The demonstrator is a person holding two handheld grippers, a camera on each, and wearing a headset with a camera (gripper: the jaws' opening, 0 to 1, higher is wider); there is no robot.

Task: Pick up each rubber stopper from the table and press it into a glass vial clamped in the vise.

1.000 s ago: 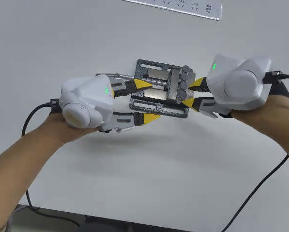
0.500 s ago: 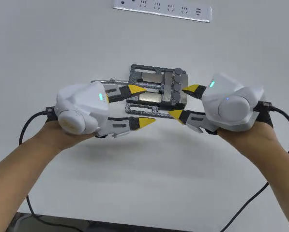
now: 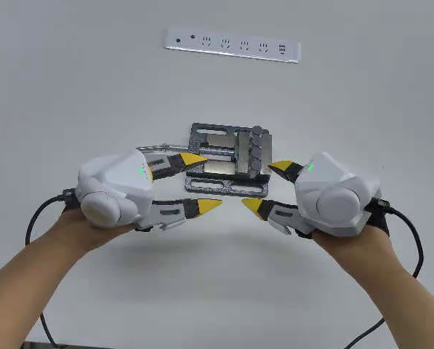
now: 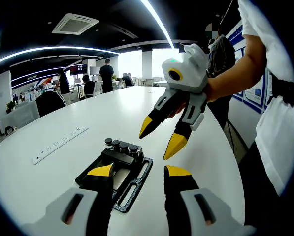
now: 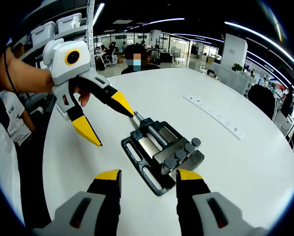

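Note:
A dark metal vise (image 3: 215,164) lies on the white table. A row of several vials capped with grey stoppers (image 3: 254,149) stands clamped between its jaws. My left gripper (image 3: 206,180) hovers open just left of the vise, holding nothing. My right gripper (image 3: 259,185) hovers open at the vise's near right corner, also holding nothing. In the left gripper view my own gripper (image 4: 139,171) frames the vise (image 4: 132,179), the stoppered vials (image 4: 121,146) and the right gripper (image 4: 156,142). In the right gripper view my own gripper (image 5: 148,175) faces the vise (image 5: 147,147), its vials (image 5: 182,153) and the left gripper (image 5: 112,127).
A white power strip (image 3: 231,45) lies on the table beyond the vise, also visible as the power strip (image 4: 58,145) and the power strip (image 5: 213,114). The vise's screw handle (image 3: 158,147) sticks out to the left. Black cables trail from both grippers. People stand in the office behind.
Both grippers have drawn back from the vise toward the person and a little lower. The head camera has tilted, so the vise and power strip sit lower in the picture.

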